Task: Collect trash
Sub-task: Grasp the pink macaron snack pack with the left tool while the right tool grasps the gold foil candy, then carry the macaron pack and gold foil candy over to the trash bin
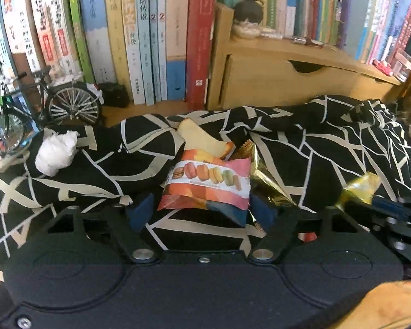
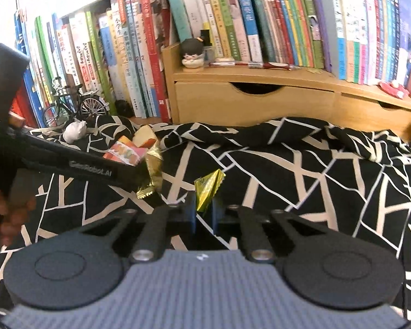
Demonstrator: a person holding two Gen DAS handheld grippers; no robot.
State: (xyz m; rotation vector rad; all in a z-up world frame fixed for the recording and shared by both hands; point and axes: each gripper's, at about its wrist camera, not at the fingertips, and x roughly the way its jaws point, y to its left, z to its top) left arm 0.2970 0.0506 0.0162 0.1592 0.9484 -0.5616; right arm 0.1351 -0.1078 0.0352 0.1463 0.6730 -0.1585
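Because every piece is thin film or paper, expect light, crushable, slippery loads on the soft cloth. Macaron pack: lies between the half-open left tool pads, ungripped; take its crimped edge. Tissue wad: lies apart, leftward; pinch anywhere. Yellow wrapper: pinched in the nearly closed right tool.

Your right gripper: pointed downward, jaws nearly together, pinching a thin item. Your left gripper: tilted downward, jaws parted wide, pads not pressing anything.
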